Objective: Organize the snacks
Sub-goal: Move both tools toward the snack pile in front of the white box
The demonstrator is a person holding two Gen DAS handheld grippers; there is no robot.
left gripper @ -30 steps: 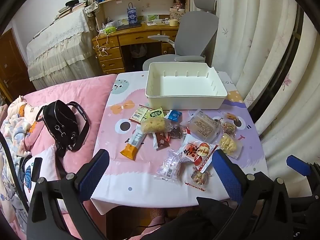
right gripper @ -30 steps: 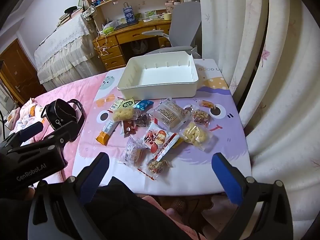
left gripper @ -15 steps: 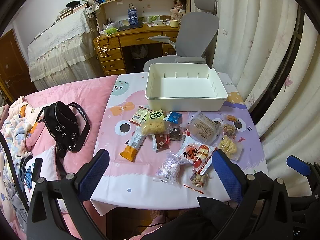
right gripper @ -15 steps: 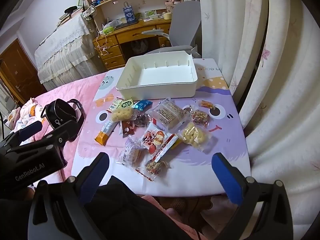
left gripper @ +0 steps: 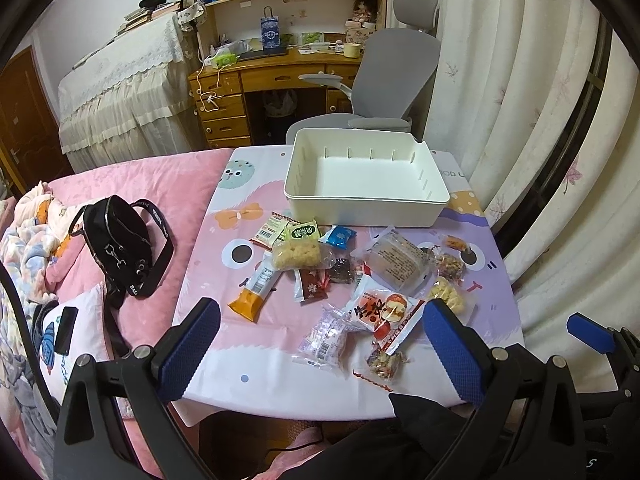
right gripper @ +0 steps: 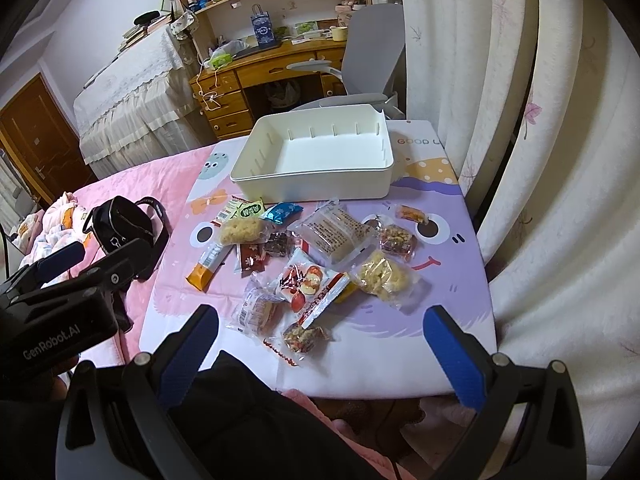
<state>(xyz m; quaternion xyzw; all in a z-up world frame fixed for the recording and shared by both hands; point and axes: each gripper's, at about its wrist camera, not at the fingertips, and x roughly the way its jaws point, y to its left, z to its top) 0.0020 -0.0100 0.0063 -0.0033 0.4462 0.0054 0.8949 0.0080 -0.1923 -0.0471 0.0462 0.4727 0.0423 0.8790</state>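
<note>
While the white bin (left gripper: 366,200) sits empty at the desk's (right gripper: 400,344) far end, every snack packet (right gripper: 340,232) lies scattered just before it; your left tool (left gripper: 320,340) and right tool (right gripper: 320,340) hang wide open, holding nothing.

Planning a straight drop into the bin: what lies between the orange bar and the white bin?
In the left wrist view, between the orange bar and the white bin lie a yellow puffed-snack pack and a green packet.
</note>
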